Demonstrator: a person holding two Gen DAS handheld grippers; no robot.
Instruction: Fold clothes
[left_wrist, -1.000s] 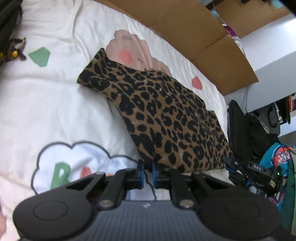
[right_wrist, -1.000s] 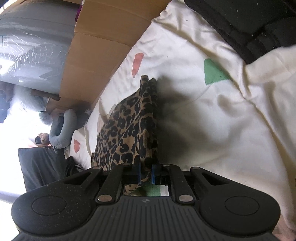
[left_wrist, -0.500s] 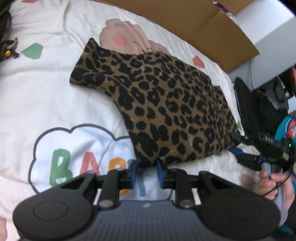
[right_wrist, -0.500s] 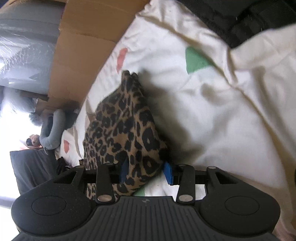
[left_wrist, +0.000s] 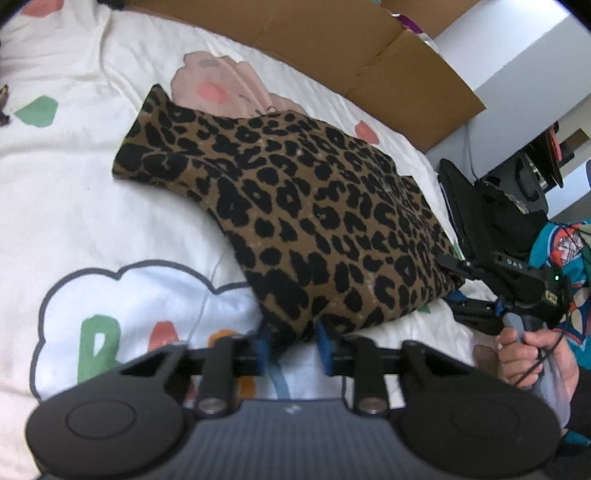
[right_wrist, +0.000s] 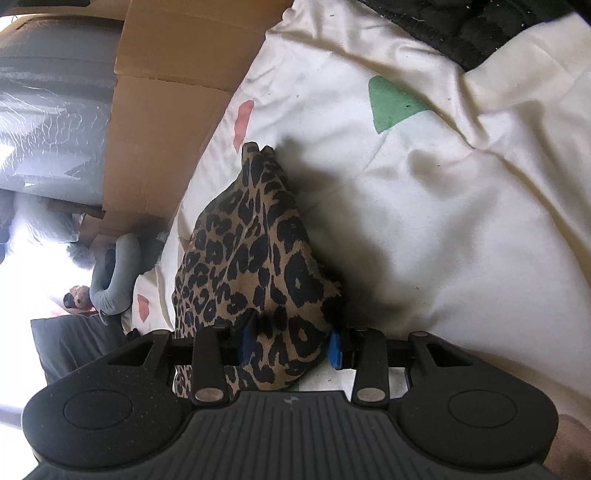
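Left wrist view
Garment: a leopard-print garment (left_wrist: 306, 221), brown with black spots, folded into a thick wedge; it lies flat on the printed bedsheet (left_wrist: 74, 206), reaching away from the tongs, a narrow flap at its far left end.
Garment place: its near corner sits between the blue pads (left_wrist: 322, 345) of the left gripper (left_wrist: 291, 345).
Left gripper state: its jaws have just been closing around that corner; whether the pads pinch the cloth or only flank it I cannot tell.
Right of the tongs: the right gripper (left_wrist: 458, 280) meets the garment's right corner, held by a hand (left_wrist: 532, 354).
Beyond the garment: a cardboard sheet (left_wrist: 332, 48) along the bed's far edge.

Right wrist view
Garment: seen end-on, a bunched ridge (right_wrist: 255, 258) rising from the tongs toward the cardboard (right_wrist: 162, 122), layered edges showing at the far tip.
Right gripper state: jaws (right_wrist: 290, 345) part-spread and just closing, a thick fold of the cloth filling the gap; both blue pads (right_wrist: 335, 352) lie against it.
Right of the tongs: bare cream sheet with a green patch (right_wrist: 391, 105).
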